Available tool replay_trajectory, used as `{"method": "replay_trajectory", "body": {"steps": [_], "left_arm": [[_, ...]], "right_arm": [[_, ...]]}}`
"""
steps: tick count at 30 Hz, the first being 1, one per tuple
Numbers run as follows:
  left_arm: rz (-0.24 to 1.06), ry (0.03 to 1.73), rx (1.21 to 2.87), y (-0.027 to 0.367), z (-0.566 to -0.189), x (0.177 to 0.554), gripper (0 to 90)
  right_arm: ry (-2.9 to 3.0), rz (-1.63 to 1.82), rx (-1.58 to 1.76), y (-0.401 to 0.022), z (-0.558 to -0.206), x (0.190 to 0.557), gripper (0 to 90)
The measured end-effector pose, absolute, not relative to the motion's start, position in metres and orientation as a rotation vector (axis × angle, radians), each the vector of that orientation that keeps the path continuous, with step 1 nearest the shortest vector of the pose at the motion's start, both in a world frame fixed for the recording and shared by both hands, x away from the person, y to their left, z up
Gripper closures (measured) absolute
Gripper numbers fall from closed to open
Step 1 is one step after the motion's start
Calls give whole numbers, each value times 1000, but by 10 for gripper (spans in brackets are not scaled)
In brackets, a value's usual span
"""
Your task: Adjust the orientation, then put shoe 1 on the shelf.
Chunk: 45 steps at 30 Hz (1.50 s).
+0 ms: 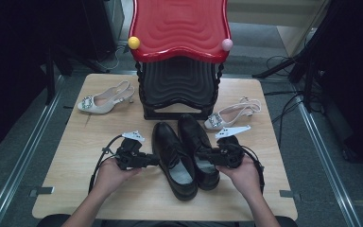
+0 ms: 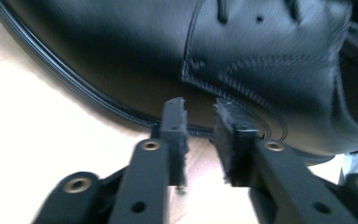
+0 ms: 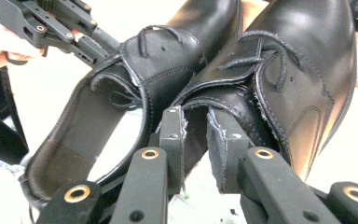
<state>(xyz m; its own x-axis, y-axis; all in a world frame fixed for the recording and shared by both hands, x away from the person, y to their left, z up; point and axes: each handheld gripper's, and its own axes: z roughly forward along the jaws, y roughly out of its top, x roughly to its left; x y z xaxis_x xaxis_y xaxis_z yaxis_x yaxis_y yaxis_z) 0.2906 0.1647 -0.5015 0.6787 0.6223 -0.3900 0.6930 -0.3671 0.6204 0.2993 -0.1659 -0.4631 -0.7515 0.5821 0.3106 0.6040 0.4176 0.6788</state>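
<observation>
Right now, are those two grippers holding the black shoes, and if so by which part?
Neither holds one. The left gripper stands open just off the left black shoe's side; the right gripper is open at the right black shoe's collar, nothing pinched.

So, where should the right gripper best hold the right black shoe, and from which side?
Probably the collar edge of the right black shoe, beside the laces. That leather rim is thin and stands upright, so one jaw can go inside the opening and one outside. Come from the shoe's outer side, where the right gripper already points.
</observation>
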Motion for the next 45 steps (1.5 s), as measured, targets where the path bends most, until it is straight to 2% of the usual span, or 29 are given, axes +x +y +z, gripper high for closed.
{"method": "replay_trajectory", "body": {"steps": [2, 10, 23, 33, 45], "left_arm": [[-75, 1012, 2097, 167, -500, 291, 613], [4, 1003, 2080, 177, -493, 295, 487], [36, 1005, 2078, 181, -483, 301, 426], [46, 1016, 2082, 184, -484, 303, 422], [58, 1013, 2068, 187, -480, 306, 418]], "right_arm": [[-2622, -1286, -1097, -167, -460, 296, 761], [-2604, -1303, -1115, -165, -454, 285, 717], [-2596, -1283, -1165, -155, -452, 274, 629], [-2621, -1179, -1202, -137, -460, 275, 580], [-2702, -937, -1258, -109, -477, 293, 588]]}}
